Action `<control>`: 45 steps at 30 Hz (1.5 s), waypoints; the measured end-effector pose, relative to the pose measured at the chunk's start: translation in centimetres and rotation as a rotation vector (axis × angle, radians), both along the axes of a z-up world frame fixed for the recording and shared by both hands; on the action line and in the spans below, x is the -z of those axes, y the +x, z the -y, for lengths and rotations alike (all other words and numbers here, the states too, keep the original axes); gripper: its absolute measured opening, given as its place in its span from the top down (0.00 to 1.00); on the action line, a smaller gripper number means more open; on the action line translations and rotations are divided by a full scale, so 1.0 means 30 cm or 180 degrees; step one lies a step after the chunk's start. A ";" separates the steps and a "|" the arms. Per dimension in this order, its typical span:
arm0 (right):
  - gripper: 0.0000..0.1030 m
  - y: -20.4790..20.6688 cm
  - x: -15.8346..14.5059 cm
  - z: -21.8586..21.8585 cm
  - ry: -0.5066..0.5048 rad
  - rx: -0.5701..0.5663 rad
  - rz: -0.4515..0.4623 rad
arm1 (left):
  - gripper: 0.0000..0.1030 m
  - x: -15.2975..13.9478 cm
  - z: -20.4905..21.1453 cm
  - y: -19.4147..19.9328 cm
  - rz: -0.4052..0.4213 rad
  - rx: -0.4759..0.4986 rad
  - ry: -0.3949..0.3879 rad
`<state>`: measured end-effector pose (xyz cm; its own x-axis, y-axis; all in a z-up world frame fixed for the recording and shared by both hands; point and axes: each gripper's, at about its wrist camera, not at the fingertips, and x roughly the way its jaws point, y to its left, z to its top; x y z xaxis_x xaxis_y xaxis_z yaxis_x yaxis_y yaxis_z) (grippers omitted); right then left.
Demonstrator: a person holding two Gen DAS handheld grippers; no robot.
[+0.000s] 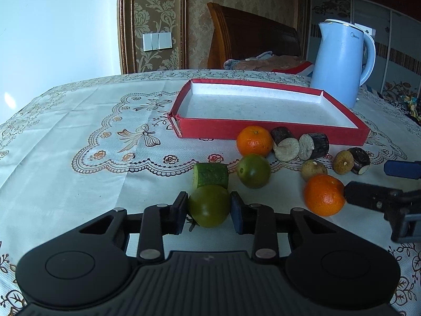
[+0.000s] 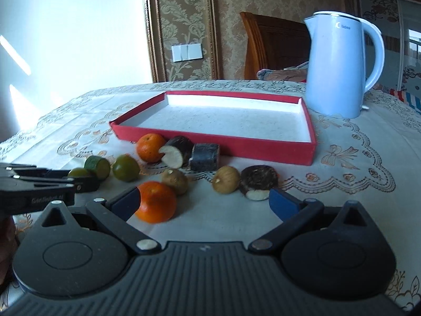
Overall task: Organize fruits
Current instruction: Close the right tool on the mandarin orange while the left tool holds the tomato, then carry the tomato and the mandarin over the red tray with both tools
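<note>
My left gripper [image 1: 209,212] is clamped on a green tomato [image 1: 209,205] at lower centre of the left wrist view, pads pressing its two sides at the widest part while it rests on the tabletop [image 1: 79,121]. It looks smooth and round, likely firm but bruisable, so I judge a gentle squeeze across the middle is right; the glossy skin could slip if I tilt. A cut cucumber piece [image 1: 210,175] sits just behind it, touching or nearly so, I cannot tell which.

My right gripper [image 2: 204,202] stands wide, with an orange [image 2: 156,201] against its left finger at lower left of centre in the right wrist view, not pinched. The dimpled peel should grip well, and the fruit looks light; I'd take it across the equator.

The red tray [image 2: 263,146] lies empty across mid-frame, behind the scattered fruits, with the blue kettle [image 2: 339,65] at upper right.
</note>
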<state>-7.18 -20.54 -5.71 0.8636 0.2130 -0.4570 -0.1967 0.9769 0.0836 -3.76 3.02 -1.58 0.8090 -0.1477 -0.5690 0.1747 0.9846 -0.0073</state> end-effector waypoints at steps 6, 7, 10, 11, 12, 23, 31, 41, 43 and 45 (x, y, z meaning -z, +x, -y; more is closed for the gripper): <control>0.10 0.005 -0.003 -0.049 -0.0094 -0.0139 -0.0022 | 0.67 0.002 -0.002 0.003 -0.0020 -0.0015 -0.0005; 0.10 0.007 -0.002 -0.057 -0.0106 -0.0164 -0.0037 | 0.67 0.003 -0.003 0.003 -0.0020 -0.0018 -0.0007; 0.14 0.016 -0.003 -0.077 -0.0122 -0.0215 -0.0052 | 0.67 0.004 -0.004 0.004 -0.0023 -0.0030 -0.0010; 0.15 0.020 -0.004 -0.083 -0.0125 -0.0224 -0.0050 | 0.67 0.004 -0.004 0.004 -0.0026 -0.0033 -0.0010; 0.16 0.027 -0.005 -0.089 -0.0142 -0.0236 -0.0050 | 0.67 0.004 -0.004 0.005 -0.0028 -0.0037 -0.0013; 0.34 0.071 0.018 -0.117 -0.0192 -0.0293 -0.0289 | 0.67 0.005 -0.005 0.005 -0.0046 -0.0043 -0.0011; 0.48 0.070 0.023 -0.137 -0.0288 -0.0363 -0.0288 | 0.67 0.007 -0.004 0.006 -0.0049 -0.0039 -0.0008; 0.61 0.063 0.019 -0.151 -0.0352 -0.0433 -0.0234 | 0.67 0.008 -0.004 0.006 -0.0047 -0.0038 -0.0013; 0.61 0.062 0.018 -0.147 -0.0345 -0.0408 -0.0225 | 0.67 0.006 -0.006 0.004 -0.0035 -0.0041 -0.0022; 0.61 0.057 0.013 -0.137 -0.0306 -0.0357 -0.0212 | 0.67 0.005 -0.007 0.000 -0.0016 -0.0038 -0.0024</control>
<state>-5.48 -16.45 -6.10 0.8040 0.2589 -0.5353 -0.3022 0.9532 0.0072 -3.77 3.24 -1.72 0.8078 -0.1425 -0.5719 0.1629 0.9865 -0.0156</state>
